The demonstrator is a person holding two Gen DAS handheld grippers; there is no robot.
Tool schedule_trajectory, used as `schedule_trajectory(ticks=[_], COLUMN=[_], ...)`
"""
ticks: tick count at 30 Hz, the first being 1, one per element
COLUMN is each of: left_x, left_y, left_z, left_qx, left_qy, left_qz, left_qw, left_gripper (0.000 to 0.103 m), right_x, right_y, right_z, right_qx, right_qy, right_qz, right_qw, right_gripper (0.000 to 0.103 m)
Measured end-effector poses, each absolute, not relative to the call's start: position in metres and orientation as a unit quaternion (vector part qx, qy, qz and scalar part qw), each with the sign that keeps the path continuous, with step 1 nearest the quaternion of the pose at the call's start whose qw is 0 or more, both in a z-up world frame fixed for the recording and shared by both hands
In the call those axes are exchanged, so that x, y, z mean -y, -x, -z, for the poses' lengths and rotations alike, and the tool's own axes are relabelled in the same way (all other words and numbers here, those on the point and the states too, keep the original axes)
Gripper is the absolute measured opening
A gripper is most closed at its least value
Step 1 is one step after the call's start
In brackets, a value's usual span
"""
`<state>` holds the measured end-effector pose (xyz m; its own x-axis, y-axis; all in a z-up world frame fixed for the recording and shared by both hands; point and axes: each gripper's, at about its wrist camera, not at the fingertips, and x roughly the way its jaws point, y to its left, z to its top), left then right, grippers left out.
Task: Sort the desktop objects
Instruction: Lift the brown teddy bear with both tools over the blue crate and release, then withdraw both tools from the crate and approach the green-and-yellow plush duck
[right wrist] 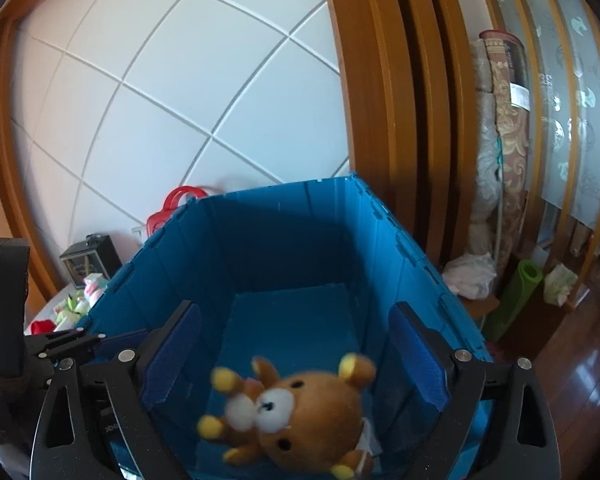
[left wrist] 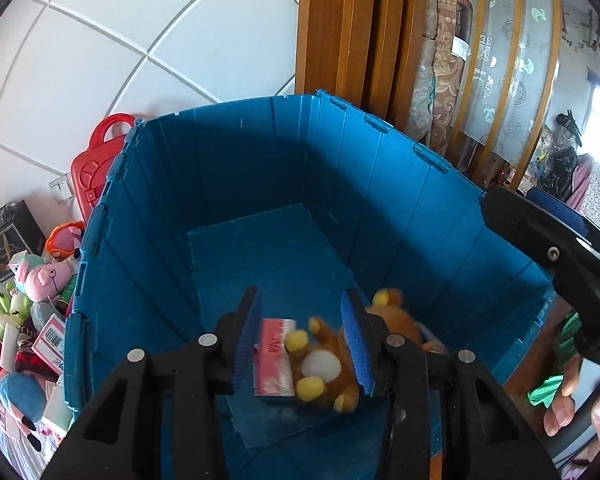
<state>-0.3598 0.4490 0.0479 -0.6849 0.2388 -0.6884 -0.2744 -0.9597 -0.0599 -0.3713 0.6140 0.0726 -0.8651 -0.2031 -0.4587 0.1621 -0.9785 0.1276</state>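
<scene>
A ribbed, matt blue plastic crate holds a fuzzy brown plush bear and a glossy, film-wrapped red packet, before glazed white wall tiles and varnished wood trim.

We look down along our right gripper into a blue crate, its blue-padded fingers spread wide above the near rim. A brown plush bear with yellow ears and paws lies blurred between and below them, touching neither pad. Part of our left gripper shows at the left edge. Behind the crate stand a red case, a white tiled wall, and a rolled carpet by the wooden frame.
</scene>
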Motion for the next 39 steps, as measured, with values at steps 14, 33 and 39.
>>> schedule_trajectory(ticks=[14,33,39], left_x=[-0.396,-0.185,-0.127], left_y=[0.308,0.234,0.216], left_z=[-0.079,-0.042,-0.001], left_qx=[-0.022,0.026,0.041], left_qy=[0.289,0.271,0.314], left_qz=[-0.953,-0.949,-0.934], left_qw=[0.091,-0.157,-0.164], left_gripper=[0.043,0.064,0.064], right_x=[-0.598,-0.402,-0.334], right_y=[0.33,0.305,0.278], right_z=[-0.093,-0.08,-0.066], right_qx=[0.045,-0.01,-0.044], right_qy=[-0.188,-0.158,-0.167], right_qz=[0.978,0.94,0.931], right_qw=[0.073,0.302,0.321], right_gripper=[0.103,0.103,0.103])
